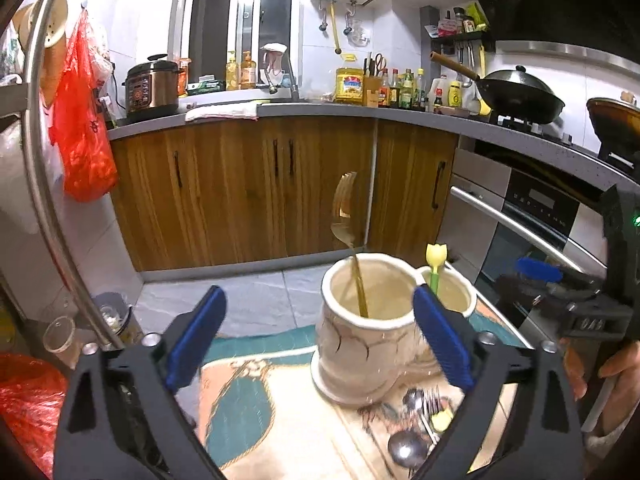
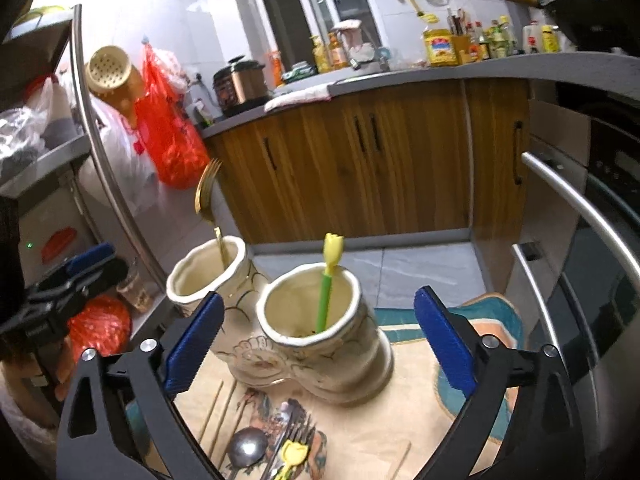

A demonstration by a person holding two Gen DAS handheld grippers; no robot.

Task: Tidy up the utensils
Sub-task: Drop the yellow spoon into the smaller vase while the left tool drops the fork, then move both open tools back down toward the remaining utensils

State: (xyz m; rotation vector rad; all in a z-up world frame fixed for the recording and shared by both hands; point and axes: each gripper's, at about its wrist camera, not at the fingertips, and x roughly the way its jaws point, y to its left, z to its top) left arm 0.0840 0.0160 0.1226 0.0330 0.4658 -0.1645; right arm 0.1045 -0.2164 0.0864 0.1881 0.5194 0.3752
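Note:
A cream ceramic holder with two cups [image 1: 360, 344] [image 2: 304, 344] stands on a patterned mat. A gold fork [image 1: 346, 220] [image 2: 206, 192] stands tines-up in the left cup. A green stick with a yellow tulip top [image 1: 435, 260] [image 2: 330, 280] stands in the right cup. Loose spoons and forks [image 1: 416, 428] [image 2: 272, 444] lie on the mat in front of the holder, with wooden chopsticks [image 2: 218, 416] beside them. My left gripper [image 1: 320, 340] is open and empty, in front of the holder. My right gripper [image 2: 320, 344] is open and empty, in front of the right cup.
Wooden cabinets [image 1: 248, 184] and a counter with bottles and a rice cooker [image 1: 152, 88] stand behind. An oven with a steel handle [image 2: 580, 208] is at right. A steel rack post [image 1: 44, 160] and red bags [image 1: 80, 120] are at left.

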